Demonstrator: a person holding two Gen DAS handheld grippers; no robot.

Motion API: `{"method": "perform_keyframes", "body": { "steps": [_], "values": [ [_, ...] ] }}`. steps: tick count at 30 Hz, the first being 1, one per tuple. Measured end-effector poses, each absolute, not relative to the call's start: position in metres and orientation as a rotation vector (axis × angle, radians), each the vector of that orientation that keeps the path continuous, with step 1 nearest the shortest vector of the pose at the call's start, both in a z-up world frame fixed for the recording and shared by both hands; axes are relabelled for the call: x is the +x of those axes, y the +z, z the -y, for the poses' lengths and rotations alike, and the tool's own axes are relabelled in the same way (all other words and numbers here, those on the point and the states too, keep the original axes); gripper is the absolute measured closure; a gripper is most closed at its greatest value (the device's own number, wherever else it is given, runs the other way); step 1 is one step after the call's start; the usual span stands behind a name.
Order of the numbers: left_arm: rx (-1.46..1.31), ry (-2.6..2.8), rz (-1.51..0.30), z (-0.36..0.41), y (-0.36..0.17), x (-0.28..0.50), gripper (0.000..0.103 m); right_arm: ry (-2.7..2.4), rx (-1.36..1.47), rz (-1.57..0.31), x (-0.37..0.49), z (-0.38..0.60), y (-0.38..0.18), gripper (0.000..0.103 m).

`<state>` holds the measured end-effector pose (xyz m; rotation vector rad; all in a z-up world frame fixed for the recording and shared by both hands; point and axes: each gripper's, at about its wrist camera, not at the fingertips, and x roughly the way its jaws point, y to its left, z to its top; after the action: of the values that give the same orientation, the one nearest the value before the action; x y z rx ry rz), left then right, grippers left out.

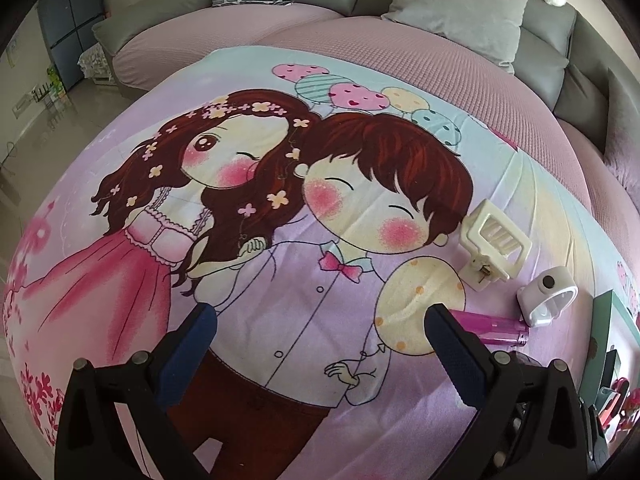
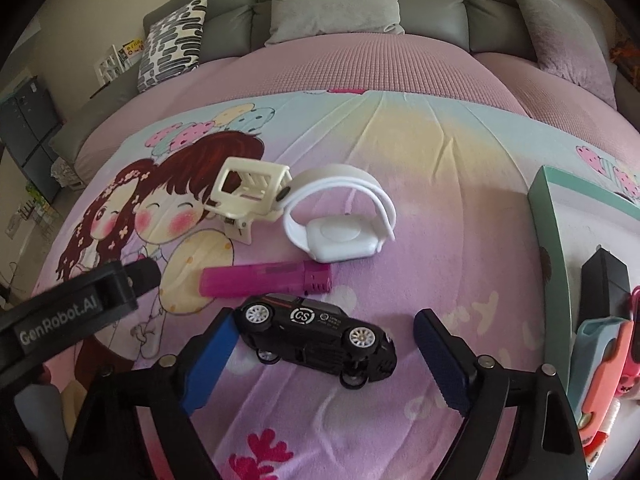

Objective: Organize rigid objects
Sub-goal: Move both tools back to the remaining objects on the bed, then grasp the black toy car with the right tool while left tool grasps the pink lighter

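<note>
My right gripper (image 2: pixel 324 354) points steeply down at the cartoon-print blanket (image 2: pixel 440 184), jaws spread wide with a black toy car (image 2: pixel 316 338) lying on its side between them; the left pad seems to touch the car's tail, while the right pad stands clear of its nose, so nothing is clamped. Just beyond the car lies a pink lighter (image 2: pixel 266 280), and past that a white strap-shaped gadget (image 2: pixel 340 220) beside a cream plastic clip holder (image 2: pixel 250 194). Towards the blanket's right edge I see a green box (image 2: pixel 550 240) holding several small items. My left gripper (image 1: pixel 320 334) hangs over the printed figures near the blanket's middle, jaws open and empty, its right finger just beside the lighter's end. A grey sofa back (image 2: pixel 432 4) with cushions lies beyond the blanket.
</note>
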<state>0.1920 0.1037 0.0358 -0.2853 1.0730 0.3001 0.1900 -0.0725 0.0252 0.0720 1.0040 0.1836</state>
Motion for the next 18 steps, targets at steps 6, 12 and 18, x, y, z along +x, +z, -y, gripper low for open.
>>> {"method": "perform_keyframes", "body": {
  "steps": [6,12,18],
  "values": [
    [-0.271,0.286,-1.074,-0.099,0.038,0.194,0.0,0.17,0.077,-1.017,0.181,0.085,0.025,0.014],
    [-0.254,0.276,-1.078,-0.094,0.039,0.195,0.0,0.186,0.095,-1.009,0.179,0.088,0.027,0.016],
    [-0.255,0.235,-1.091,-0.086,0.035,0.198,0.0,0.19,0.119,-1.003,0.182,0.096,0.029,0.027]
  ]
}}
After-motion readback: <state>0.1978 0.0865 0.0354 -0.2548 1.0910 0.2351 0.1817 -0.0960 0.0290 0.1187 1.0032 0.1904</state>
